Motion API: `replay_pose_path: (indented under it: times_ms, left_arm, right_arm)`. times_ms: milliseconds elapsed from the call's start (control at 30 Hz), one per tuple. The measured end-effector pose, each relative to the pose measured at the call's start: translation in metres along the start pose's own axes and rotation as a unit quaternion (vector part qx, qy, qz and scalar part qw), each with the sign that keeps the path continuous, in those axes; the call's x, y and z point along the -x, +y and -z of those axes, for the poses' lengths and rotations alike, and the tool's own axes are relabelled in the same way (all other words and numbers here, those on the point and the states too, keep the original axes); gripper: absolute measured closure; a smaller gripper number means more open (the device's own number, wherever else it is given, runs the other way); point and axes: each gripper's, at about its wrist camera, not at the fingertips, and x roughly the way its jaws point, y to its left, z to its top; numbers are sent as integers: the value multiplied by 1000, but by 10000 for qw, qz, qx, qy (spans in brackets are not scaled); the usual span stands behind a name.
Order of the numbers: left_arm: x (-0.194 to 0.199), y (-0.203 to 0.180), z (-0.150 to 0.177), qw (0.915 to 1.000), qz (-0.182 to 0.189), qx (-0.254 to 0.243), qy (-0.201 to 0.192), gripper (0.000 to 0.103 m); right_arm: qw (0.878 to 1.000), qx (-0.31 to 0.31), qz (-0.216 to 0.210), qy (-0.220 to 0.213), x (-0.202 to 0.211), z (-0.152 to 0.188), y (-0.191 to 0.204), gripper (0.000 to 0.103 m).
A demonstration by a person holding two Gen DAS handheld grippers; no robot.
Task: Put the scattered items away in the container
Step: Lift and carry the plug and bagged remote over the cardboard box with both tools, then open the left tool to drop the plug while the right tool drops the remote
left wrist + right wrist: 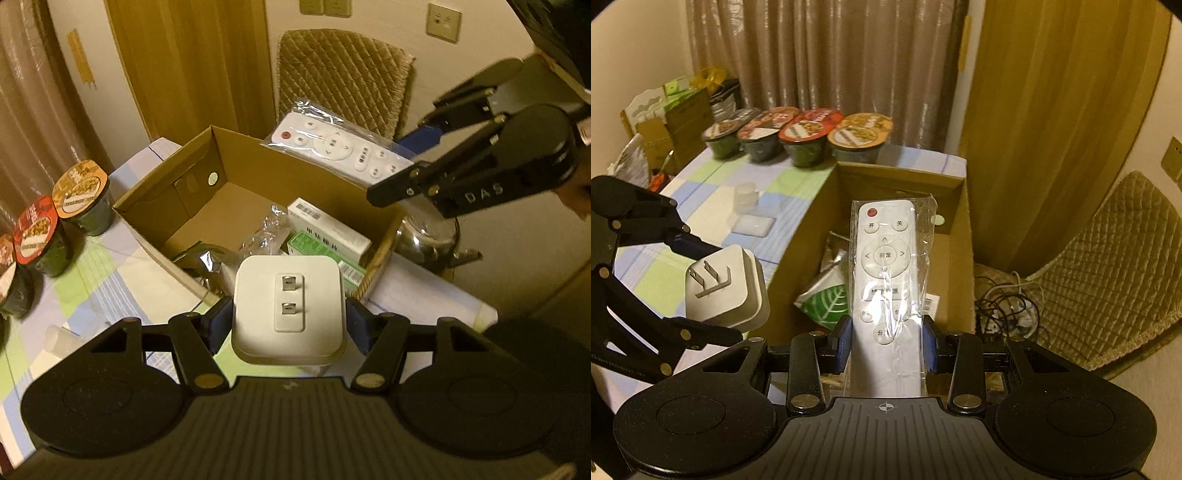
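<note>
Along the table's [713, 192] far edge, from the right wrist view, four instant noodle cups [798, 136] stand in a row in front of the curtain, the orange-lidded one just beside the far left corner of the cardboard box [964, 236]. Nearer on the checked tablecloth sit a small clear cup [744, 195] and a flat clear packet [753, 225] just in front of it. The left gripper [288, 317] is clamped on a white plug adapter [288, 306], its blue pads pressing both sides and its two prongs facing the camera; it is held at the box's near left edge, above the rim. Inside the box lie a silver foil pouch [207, 258], crumpled clear plastic [266, 232], a white medicine box [325, 225] and a green-printed one [317, 245] touching it. The right gripper [886, 343] is closed on a white remote [882, 258] sealed in a clear bag, gripped near its lower end, the red button end pointing away over the box's open interior. Past the box's right side a tangle of cables [1004, 306] lies on the floor beside a quilted chair [1108, 266].
</note>
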Motion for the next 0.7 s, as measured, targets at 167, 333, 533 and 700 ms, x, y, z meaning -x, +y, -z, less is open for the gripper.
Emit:
replay_pose_path:
  times_ms: [167,333,533,700]
  left_arm:
    - [-16,-2,-8,9998,-31,212,11,43]
    - [-27,-2,-15,9991,19,413,7,43]
    - [-38,0,-21,9979,18,649,-1,43]
    - [-44,5,-22,9959,-92,901,1,43]
  right_arm:
    - [9999,-123,31,27,-6,0,-14,62]
    - [9998,-199,39,64,-13,-1,-20,62]
    - [9996,-267,47,92,-23,-3,-26,62]
    - [9995,-284,45,104,-27,-5,-29,62]
